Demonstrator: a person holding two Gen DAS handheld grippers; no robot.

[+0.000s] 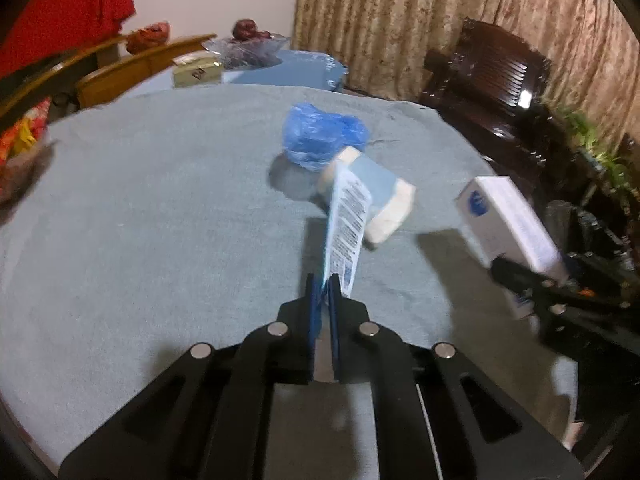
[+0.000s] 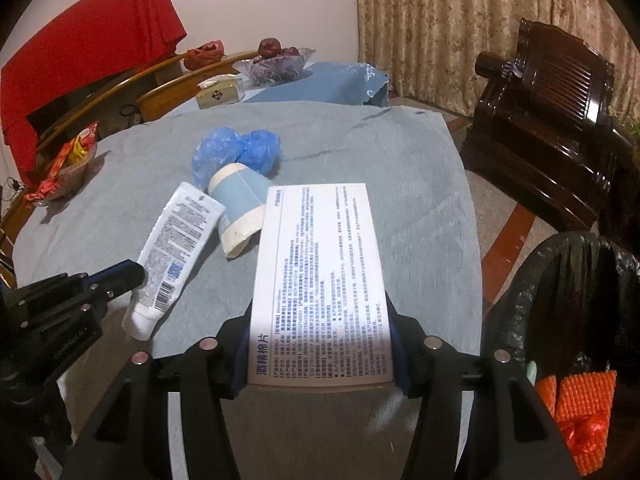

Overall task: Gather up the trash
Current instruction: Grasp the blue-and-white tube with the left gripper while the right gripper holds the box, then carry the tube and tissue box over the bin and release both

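Observation:
My left gripper [image 1: 322, 280] is shut on a white squeeze tube [image 1: 346, 224], held edge-on above the grey tablecloth [image 1: 160, 220]; the tube also shows in the right wrist view [image 2: 176, 248], with the left gripper [image 2: 120, 274] at its side. My right gripper [image 2: 320, 344] is shut on a white printed box [image 2: 320, 280], which shows at the right of the left wrist view [image 1: 508, 220]. A blue-and-cream paper cup [image 2: 240, 212] lies on its side on the table. A crumpled blue plastic bag [image 2: 236, 152] lies behind it.
A bin lined with a black bag [image 2: 568, 300], holding orange trash [image 2: 580, 412], stands right of the table. A dark wooden armchair [image 2: 548, 128] is beyond it. A snack bowl [image 2: 68, 168] sits at the table's left. A second table with a tissue box [image 2: 220, 94] and fruit bowl stands behind.

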